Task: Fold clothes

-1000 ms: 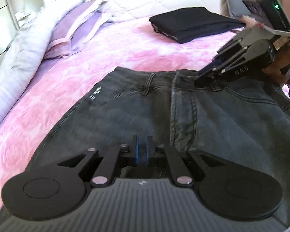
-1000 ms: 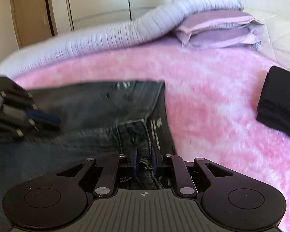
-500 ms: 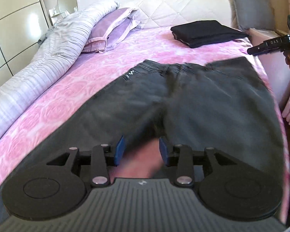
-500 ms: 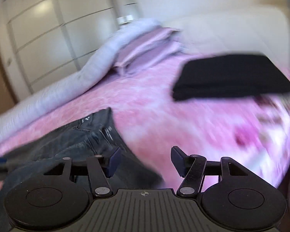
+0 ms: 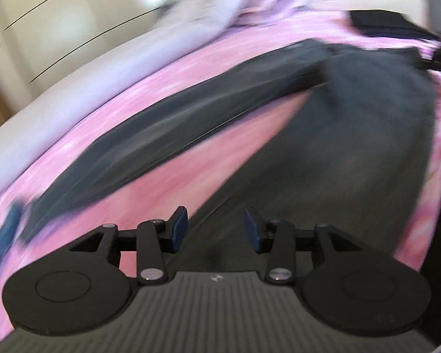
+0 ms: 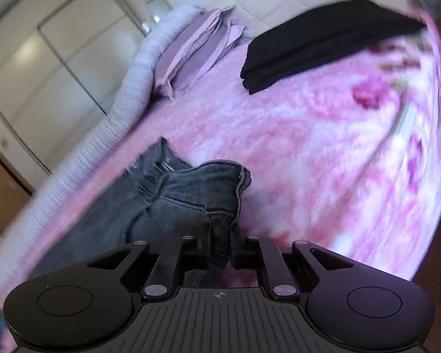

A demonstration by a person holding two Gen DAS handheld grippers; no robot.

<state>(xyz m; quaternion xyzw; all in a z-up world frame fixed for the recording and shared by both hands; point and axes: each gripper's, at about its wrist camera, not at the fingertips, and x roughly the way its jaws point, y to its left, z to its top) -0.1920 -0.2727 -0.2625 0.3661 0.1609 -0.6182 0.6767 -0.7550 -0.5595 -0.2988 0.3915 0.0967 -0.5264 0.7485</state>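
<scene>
Dark grey jeans lie front up on a pink bedspread, legs spread in a V toward me. In the blurred left wrist view my left gripper hovers over the inner edge of one leg. Its jaws are opening, and the blue pads press on nothing. Far off at the waist the right gripper shows small. In the right wrist view my right gripper is closing on the waistband corner of the jeans, with denim bunched between its fingers.
A folded black garment lies near the headboard. Lilac pillows and a rolled pale duvet run along the far side, before white wardrobe doors. The bed's near edge drops off beside the jeans.
My left gripper let go near the crotch, opened and drew back down the legs. My right gripper released the fly, opened, swung to the waistband corner and closed on it.
</scene>
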